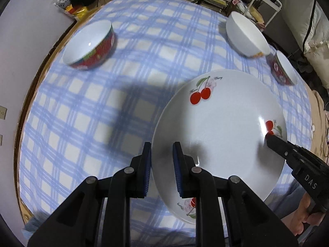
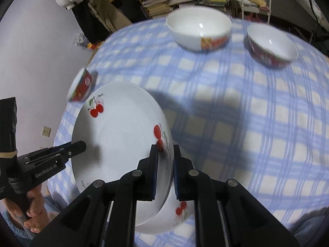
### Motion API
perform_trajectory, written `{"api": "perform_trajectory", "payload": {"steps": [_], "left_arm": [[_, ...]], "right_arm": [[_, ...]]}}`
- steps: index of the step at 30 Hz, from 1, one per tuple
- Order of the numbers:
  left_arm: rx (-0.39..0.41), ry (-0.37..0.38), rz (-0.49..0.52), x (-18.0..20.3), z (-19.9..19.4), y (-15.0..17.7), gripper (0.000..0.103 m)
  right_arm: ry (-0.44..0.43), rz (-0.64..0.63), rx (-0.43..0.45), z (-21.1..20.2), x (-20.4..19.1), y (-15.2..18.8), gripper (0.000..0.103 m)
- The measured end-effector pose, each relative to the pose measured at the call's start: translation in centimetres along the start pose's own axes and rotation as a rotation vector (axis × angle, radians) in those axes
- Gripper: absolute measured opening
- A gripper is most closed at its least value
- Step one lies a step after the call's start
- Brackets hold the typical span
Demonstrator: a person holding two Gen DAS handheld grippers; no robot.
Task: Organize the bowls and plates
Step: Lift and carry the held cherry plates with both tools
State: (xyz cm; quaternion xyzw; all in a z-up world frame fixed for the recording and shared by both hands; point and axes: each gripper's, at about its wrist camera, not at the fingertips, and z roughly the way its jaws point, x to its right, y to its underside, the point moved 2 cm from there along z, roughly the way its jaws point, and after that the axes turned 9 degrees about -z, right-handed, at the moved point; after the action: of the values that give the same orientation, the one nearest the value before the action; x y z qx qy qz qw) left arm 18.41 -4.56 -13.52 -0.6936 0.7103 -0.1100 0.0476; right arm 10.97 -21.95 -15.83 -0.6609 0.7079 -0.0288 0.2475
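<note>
while both fingers [image 1: 146,168] clamp cherry plate [image 1: 222,123] rim, plate airborne.

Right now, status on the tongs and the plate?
Left tongs and right tongs each shut on opposite rims of the cherry plate, held above the checked tablecloth. Three bowls sit far side, clear of the plate.

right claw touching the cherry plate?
Touching. The right wrist view shows the right claw with both pads clamped on the cherry plate rim, no gap.
</note>
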Motion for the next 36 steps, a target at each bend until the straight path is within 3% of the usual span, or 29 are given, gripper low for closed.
{"api": "perform_trajectory", "payload": {"steps": [9,13,16,24,36], "left_arm": [[0.097,-0.027,-0.003,0.3,0.1,3.8,0.02],[0.047,-0.025,-0.03,-0.1,1.7,4.8,0.02],[0.051,-0.053,-0.001,0.4,2.0,5.1,0.02],[0.04,-0.046,0.006,0.8,2.7,5.7,0.019],[0.038,-0.075,0.007,1.1,3.0,5.7,0.02]], "right_arm": [[0.065,-0.08,-0.016,0.9,-0.5,2.4,0.018],[0.131,-0.14,-0.017,1.6,-1.1,3.4,0.018],[0.158,-0.152,-0.013,1.8,-1.1,3.9,0.018],[0.227,-0.175,0.013,1.5,-0.8,4.7,0.016],[0.187,-0.107,0.039,1.3,0.1,5.1,0.016]]}}
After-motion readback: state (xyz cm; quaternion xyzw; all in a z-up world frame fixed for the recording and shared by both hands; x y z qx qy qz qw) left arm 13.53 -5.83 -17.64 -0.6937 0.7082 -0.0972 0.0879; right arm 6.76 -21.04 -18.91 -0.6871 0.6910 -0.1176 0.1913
